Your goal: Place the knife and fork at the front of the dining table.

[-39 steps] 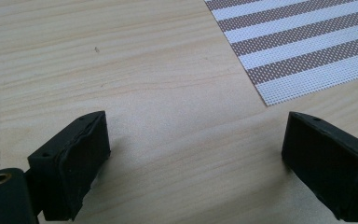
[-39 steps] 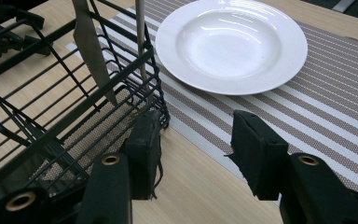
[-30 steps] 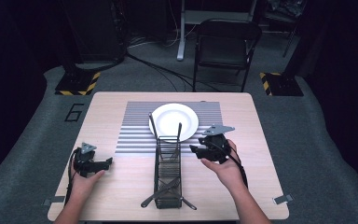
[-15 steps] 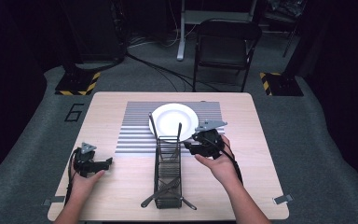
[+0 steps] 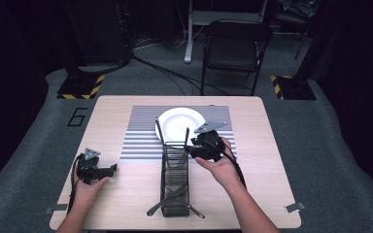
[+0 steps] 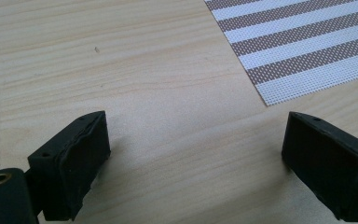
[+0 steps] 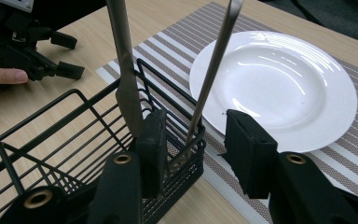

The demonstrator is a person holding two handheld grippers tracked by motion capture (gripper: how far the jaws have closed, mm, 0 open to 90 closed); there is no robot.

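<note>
Two upright metal utensils, a flat-bladed knife (image 7: 127, 88) and a thin-handled piece (image 7: 214, 70) whose head we cannot make out, stand in the far end of one black wire cutlery rack (image 5: 175, 179) that lies lengthwise on the pale wooden worktop (image 5: 121, 194), its far end on the single grey-and-white striped placemat (image 5: 141, 136). We count one round white ceramic plate (image 7: 279, 88) on that mat just behind the rack, and two more utensils (image 5: 174, 199) lying crossed in the rack's near end. Our right hand-held gripper (image 7: 193, 140) now sits at the rack's far end with the thin handle between its jaws, which have just been closing but do not yet press it; earlier it was farther right, beside the rack. Our left hand-held gripper (image 6: 193, 149) rests on bare worktop, jaws wide apart and empty, where it was before.
</note>
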